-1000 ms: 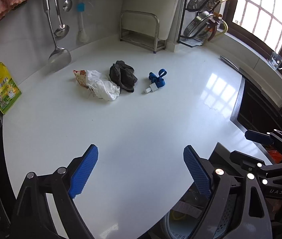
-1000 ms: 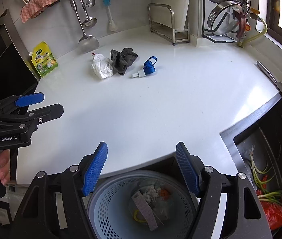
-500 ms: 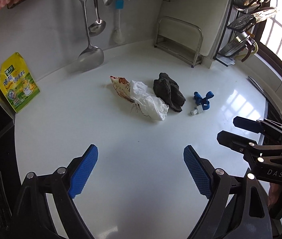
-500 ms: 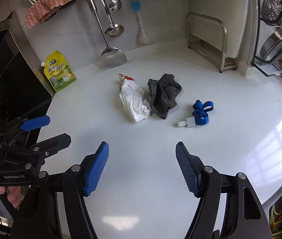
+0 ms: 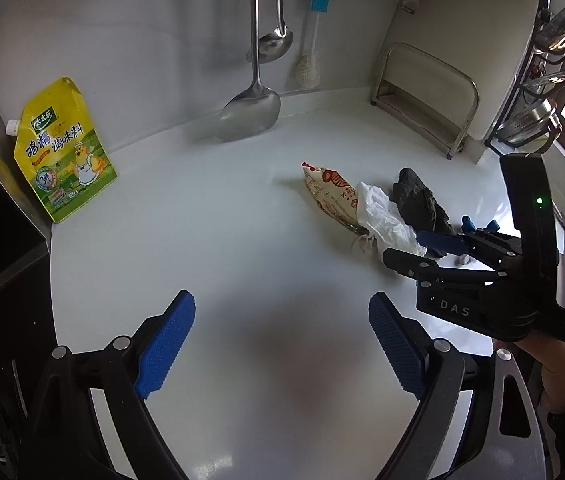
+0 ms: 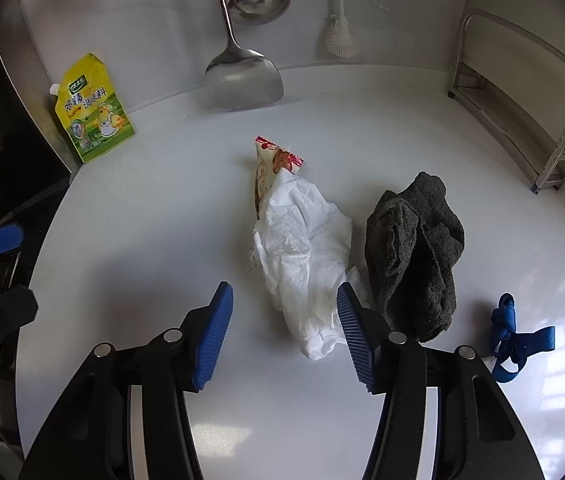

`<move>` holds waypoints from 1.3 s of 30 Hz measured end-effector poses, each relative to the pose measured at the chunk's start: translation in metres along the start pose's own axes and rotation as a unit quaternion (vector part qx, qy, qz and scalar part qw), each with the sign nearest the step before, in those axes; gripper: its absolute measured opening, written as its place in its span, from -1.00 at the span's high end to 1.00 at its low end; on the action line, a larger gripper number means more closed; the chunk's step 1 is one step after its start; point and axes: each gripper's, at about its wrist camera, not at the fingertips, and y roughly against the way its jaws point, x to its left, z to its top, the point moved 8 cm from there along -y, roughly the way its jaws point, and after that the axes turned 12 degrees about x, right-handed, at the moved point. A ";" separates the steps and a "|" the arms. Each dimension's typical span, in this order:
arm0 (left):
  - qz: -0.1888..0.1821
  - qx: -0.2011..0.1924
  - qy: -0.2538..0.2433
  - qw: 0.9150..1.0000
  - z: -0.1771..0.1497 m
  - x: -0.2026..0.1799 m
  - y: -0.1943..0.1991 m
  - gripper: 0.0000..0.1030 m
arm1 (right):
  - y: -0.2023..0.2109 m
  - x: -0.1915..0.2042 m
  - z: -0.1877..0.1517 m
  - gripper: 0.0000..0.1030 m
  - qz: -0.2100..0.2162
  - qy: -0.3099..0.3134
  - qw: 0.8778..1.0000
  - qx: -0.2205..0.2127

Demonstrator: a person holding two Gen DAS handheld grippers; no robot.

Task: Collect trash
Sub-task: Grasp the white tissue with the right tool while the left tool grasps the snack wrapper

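- Trash lies in a loose row on a white kitchen counter: a crumpled white tissue resting over a printed snack wrapper, a dark grey cloth just beside it to the right, and a blue strap nearer the counter's right edge.
- Right gripper hangs low over the counter with its blue-padded jaws spread, empty; the tissue's near end sits between the fingertips, and no contact can be made out.
- Left gripper, jaws likewise parted and holding nothing, hovers over bare counter well short of the pile.
- From the left wrist view, the right gripper reaches in from the right, in front of the tissue and cloth.
- Yellow seasoning pouch leans against the back wall; a steel spatula and ladle hang above.
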 end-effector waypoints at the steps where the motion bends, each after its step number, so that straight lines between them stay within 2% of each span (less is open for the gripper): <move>1: -0.002 0.002 0.001 1.000 0.001 0.002 -0.002 -0.69 | -0.006 -0.002 0.001 0.26 -0.004 -0.002 1.000 0.006; 2: -0.003 0.004 0.002 1.000 0.001 0.003 -0.005 -0.69 | -0.012 -0.004 0.000 0.57 -0.009 -0.005 1.000 0.013; 3: -0.004 0.006 0.004 1.000 0.001 0.004 -0.007 -0.69 | -0.016 -0.006 -0.001 0.74 -0.002 -0.013 1.000 0.021; 5: -0.007 0.009 0.008 1.000 0.002 0.007 -0.010 -0.69 | -0.013 -0.006 -0.005 0.93 0.010 -0.027 0.999 0.018; 12: -0.032 0.008 0.021 0.999 0.020 0.000 -0.021 -0.69 | 0.030 0.007 -0.038 0.95 0.046 -0.038 0.998 -0.004; 18: -0.054 0.006 0.014 0.998 0.054 -0.031 -0.038 -0.69 | 0.067 -0.006 -0.075 0.96 0.041 -0.062 0.997 -0.012; 22: -0.053 0.017 0.006 0.998 0.076 -0.053 -0.062 -0.69 | 0.082 -0.019 -0.091 0.96 0.032 -0.080 0.996 -0.015; 24: -0.040 0.027 0.002 0.999 0.085 -0.059 -0.079 -0.68 | 0.090 -0.023 -0.096 0.96 0.028 -0.085 0.996 -0.019; 28: -0.032 0.064 0.004 0.997 0.097 -0.064 -0.113 -0.40 | 0.105 -0.028 -0.107 0.95 0.025 -0.094 0.995 -0.025; 30: -0.030 0.086 0.012 0.996 0.100 -0.061 -0.132 -0.17 | 0.110 -0.028 -0.114 0.95 0.025 -0.094 0.995 -0.024; 33: -0.030 0.093 0.025 0.995 0.104 -0.052 -0.144 0.27 | 0.117 -0.026 -0.123 0.95 0.023 -0.092 0.995 -0.024; 34: -0.034 0.093 0.026 0.995 0.105 -0.050 -0.144 0.61 | 0.118 -0.027 -0.126 0.95 0.024 -0.093 0.995 -0.024; 36: -0.054 0.093 0.043 0.993 0.102 -0.044 -0.140 0.65 | 0.121 -0.027 -0.131 0.95 0.026 -0.094 0.995 -0.023; 39: -0.049 0.071 0.030 0.996 0.095 -0.041 -0.119 0.67 | 0.125 -0.029 -0.137 0.95 0.029 -0.094 0.995 -0.024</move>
